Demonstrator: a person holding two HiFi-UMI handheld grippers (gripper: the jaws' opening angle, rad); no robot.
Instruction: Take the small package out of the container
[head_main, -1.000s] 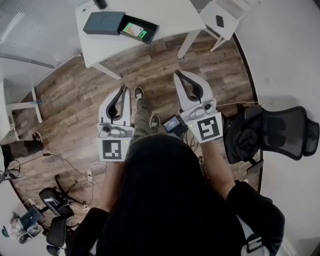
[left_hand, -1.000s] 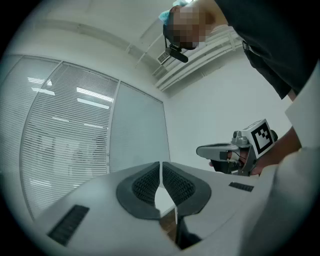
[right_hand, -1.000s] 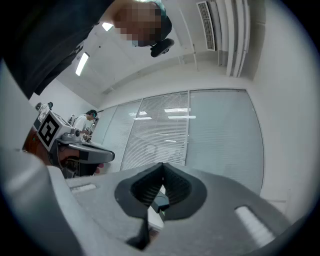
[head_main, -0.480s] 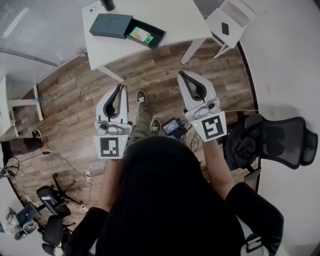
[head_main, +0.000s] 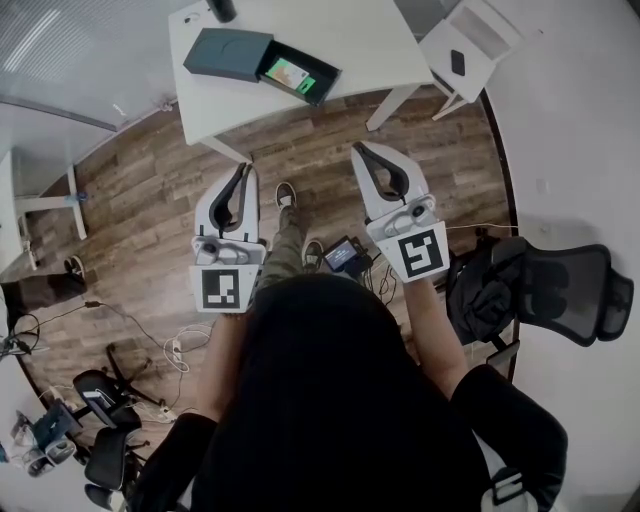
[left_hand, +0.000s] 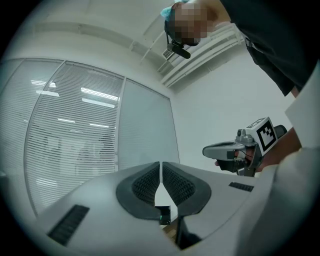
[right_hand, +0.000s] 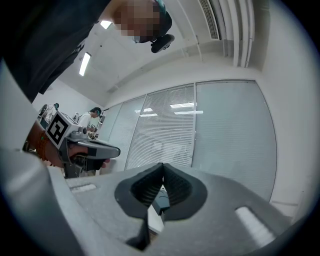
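- Head view: approach step, nothing touched yet; both grippers held level over the wood floor, well apart from the white surface at 12 o'clock.
- Container: dark, flat, lying on the surface toward 11 o'clock, with its inner tray slid out at its 4 o'clock end.
- Small package: green-faced, lying flat in that open tray, untouched.
- Left gripper: at 10 o'clock of centre, aimed toward 12. In left gripper view, fingers pressed together with nothing between them. Container only glimpsed far off through the gap below the tips.
- Right gripper: at 1 o'clock of centre, aimed toward 11. In right gripper view, fingers pressed together, empty.
- Progress, judged: very start, with reach, grasp and lift all to do.
- Next move calls for:
  - closing in on the surface;
  - spreading one set of fingers before the reach;
  - coming down over the tray's open end;
  - pinching the package by its edges.
- Probably also needed: other gripper steadying the container's sleeve to stop sliding.
- Risk, judged: package thin and low in the tray, so tips likely to catch on the tray wall without a steep, careful entry.
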